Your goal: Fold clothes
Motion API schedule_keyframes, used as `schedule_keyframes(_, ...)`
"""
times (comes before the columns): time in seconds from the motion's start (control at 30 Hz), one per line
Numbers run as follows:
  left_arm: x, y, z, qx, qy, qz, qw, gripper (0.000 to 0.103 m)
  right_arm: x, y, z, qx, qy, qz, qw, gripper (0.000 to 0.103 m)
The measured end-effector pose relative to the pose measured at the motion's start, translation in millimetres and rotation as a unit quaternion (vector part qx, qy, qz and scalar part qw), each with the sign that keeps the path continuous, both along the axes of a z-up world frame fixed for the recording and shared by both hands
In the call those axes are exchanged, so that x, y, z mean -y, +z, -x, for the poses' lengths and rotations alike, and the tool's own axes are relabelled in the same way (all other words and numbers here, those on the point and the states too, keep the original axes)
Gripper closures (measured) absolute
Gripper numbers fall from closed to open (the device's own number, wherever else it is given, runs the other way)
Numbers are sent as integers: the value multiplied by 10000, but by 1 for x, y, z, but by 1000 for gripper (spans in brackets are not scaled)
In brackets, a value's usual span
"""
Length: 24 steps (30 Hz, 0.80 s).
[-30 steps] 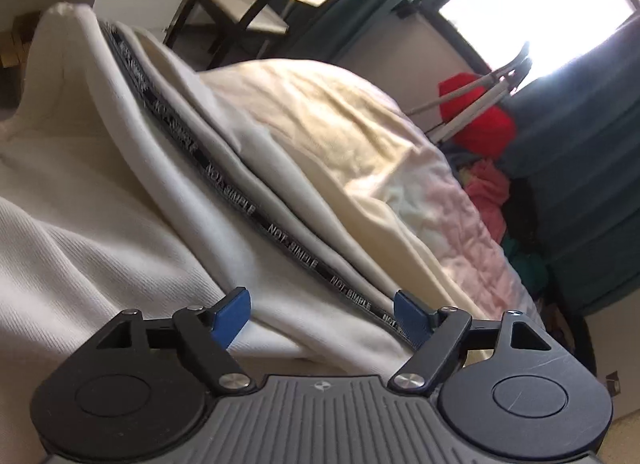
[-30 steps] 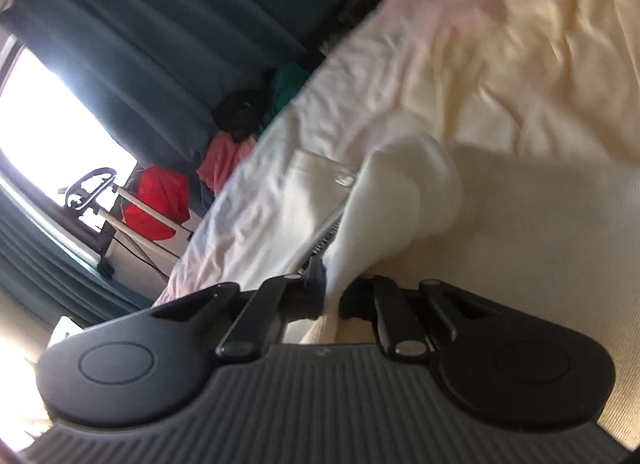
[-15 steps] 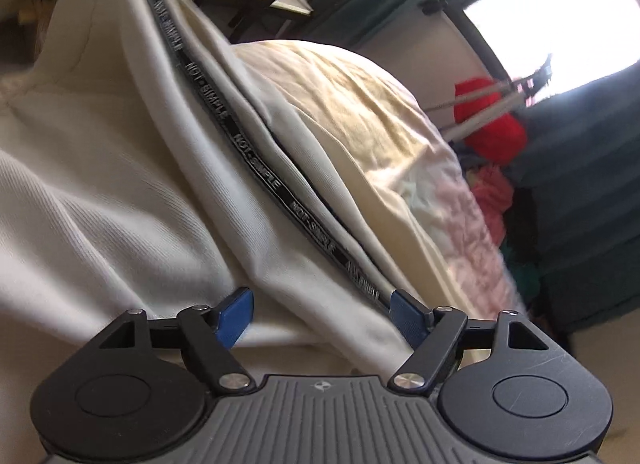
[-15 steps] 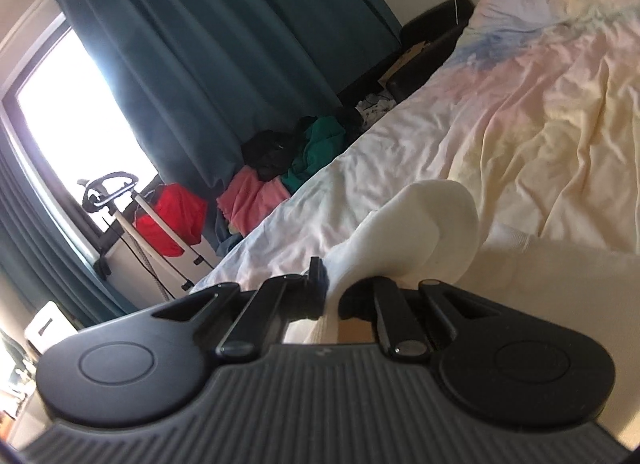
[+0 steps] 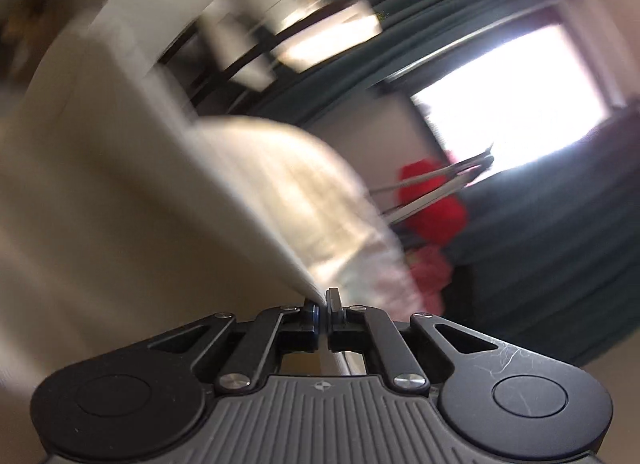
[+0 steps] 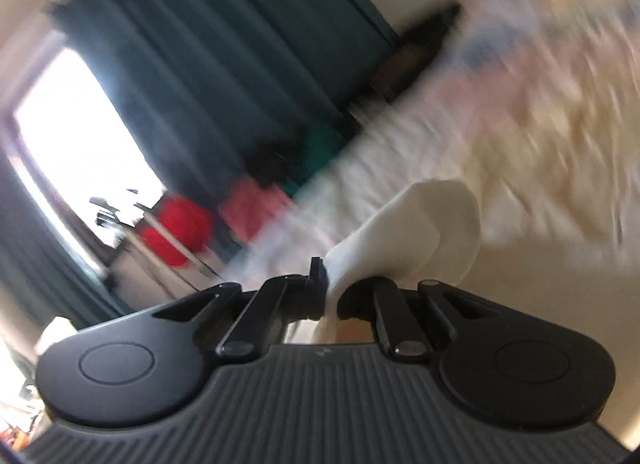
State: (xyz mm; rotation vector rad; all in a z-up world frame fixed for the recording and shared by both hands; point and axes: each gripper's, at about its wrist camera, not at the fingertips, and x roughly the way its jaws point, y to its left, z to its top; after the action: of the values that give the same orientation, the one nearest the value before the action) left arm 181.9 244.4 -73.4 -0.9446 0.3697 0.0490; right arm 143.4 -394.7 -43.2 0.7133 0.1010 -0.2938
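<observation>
My left gripper (image 5: 322, 304) is pinching the garment's (image 5: 120, 204) edge, jaws nearly closed. My right gripper (image 6: 332, 288) is clamping a bunched fold of it (image 6: 420, 224), over the bed (image 6: 540, 152).

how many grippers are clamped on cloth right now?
2. The left gripper has its jaws shut on a thin edge of the cream garment. The right gripper pinches a bunched fold of it. Both views are motion-blurred.
</observation>
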Motion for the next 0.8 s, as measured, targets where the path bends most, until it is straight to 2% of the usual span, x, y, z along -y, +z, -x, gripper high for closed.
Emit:
schedule_keyframes(0.1, -7, 14, 1, 392, 89, -47, 9992, 100, -29, 59, 12, 752, -128, 734, 9944, 95)
schedule_keyframes(0.17, -15, 15, -5, 414, 210, 54, 9989, 100, -34, 82, -15, 853, -247, 909, 9919, 95)
schedule_keyframes(0.23, -18, 16, -21, 347, 163, 44, 9993, 99, -33, 92, -63, 577, -292, 944, 9934, 95)
schedule_keyframes(0.3, -18, 17, -45, 216, 81, -104, 9997, 99, -33, 88, -119, 87, -242, 1003, 9946, 95)
schedule_keyframes(0.4, -15, 9, -95, -215, -31, -329, 9992, 98, -36, 58, -200, -764, -96, 1321, 9882, 95)
schedule_keyframes(0.53, -5, -24, -144, -827, 66, -676, 9943, 95, -26, -15, -278, -1740, 235, 1070, 9786, 95)
schedule_keyframes(0.6, -2, -43, -155, -1068, 49, -812, 9910, 95, -23, -49, -297, -1956, 306, 907, 9760, 95)
schedule_keyframes(0.67, -1, -55, -162, -1173, 31, -982, 9882, 93, -25, -73, -305, -1880, 436, 981, 9763, 92)
schedule_keyframes(0.73, 5, -54, -161, -1137, -67, -1226, 9859, 92, -28, -85, -305, -1674, 630, 1223, 9762, 84)
schedule_keyframes(0.77, 8, -52, -159, -1106, -125, -1356, 9845, 87, -28, -88, -301, -1581, 727, 1303, 9761, 65)
schedule_keyframes(0.8, 11, -50, -157, -1074, -184, -1486, 9829, 76, -27, -90, -294, -1483, 819, 1337, 9764, 37)
